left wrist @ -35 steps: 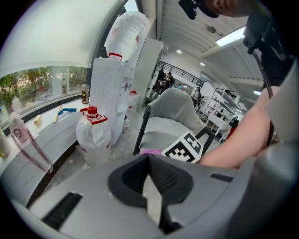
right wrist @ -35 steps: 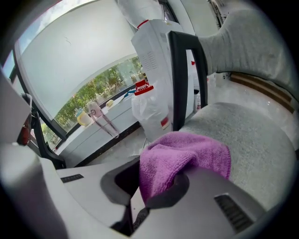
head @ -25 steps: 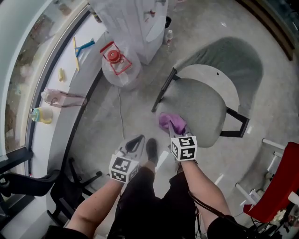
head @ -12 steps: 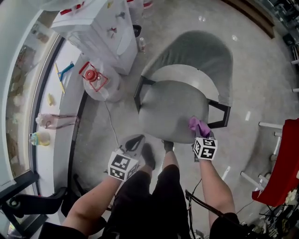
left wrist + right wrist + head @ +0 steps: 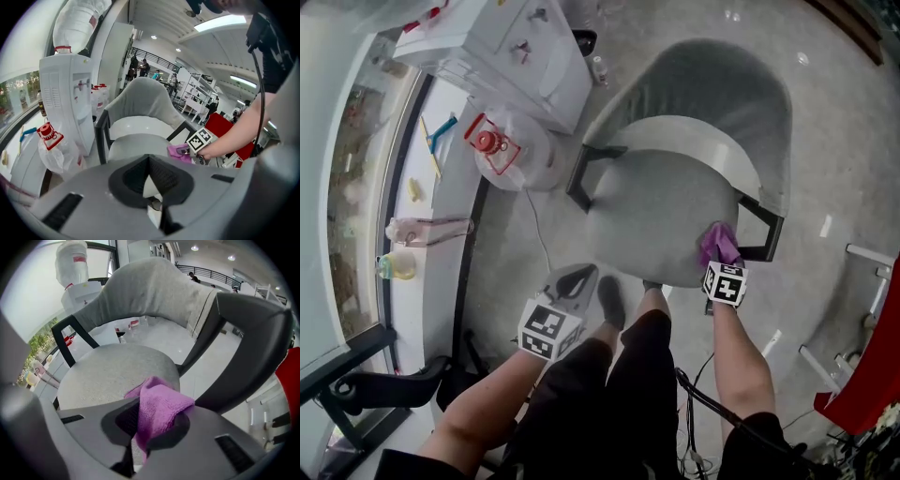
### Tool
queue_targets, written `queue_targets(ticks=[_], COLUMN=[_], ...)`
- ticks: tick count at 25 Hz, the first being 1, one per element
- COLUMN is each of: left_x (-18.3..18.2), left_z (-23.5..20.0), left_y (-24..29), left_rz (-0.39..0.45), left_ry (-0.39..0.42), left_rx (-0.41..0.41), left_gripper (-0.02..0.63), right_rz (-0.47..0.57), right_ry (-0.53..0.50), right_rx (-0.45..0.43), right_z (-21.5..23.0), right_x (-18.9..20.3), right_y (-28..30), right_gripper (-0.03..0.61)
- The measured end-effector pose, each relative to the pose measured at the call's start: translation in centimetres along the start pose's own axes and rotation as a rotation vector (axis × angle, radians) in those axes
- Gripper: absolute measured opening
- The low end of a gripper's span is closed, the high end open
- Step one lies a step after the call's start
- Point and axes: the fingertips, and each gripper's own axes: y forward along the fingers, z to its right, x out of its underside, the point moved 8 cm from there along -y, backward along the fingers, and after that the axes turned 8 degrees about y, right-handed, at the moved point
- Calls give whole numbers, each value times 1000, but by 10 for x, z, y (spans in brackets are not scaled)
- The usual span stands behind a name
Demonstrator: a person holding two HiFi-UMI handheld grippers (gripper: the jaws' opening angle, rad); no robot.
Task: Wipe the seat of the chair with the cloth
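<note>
The right gripper (image 5: 718,261) has its jaws clamped on a folded purple terry cloth (image 5: 159,409), which bulges out ahead of the jaw tips; the cloth sits over the near right edge of the round grey upholstered chair seat (image 5: 661,220), just beside the chair's black arm frame (image 5: 766,228); whether it presses on the fabric cannot be told; the left gripper (image 5: 149,171) hangs over the floor off the seat's near left edge, jaws together with nothing between them.

Right gripper (image 5: 719,257) holding cloth (image 5: 717,239), chair seat (image 5: 656,211)
</note>
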Motion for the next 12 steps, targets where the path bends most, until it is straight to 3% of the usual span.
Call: queue_targets(ticks=[5, 12], left_x=[-2, -4], left_z=[1, -7], left_y=[12, 14], left_rz=[6, 27], left_ry=[-32, -86], left_rx=[24, -47], left_gripper=[6, 6], right_rz=[-63, -96], right_ry=[13, -39], right_rx=[-14, -81], right_z=[-3, -42], right_x=[13, 10], right_y=[21, 30], right_gripper=[26, 26])
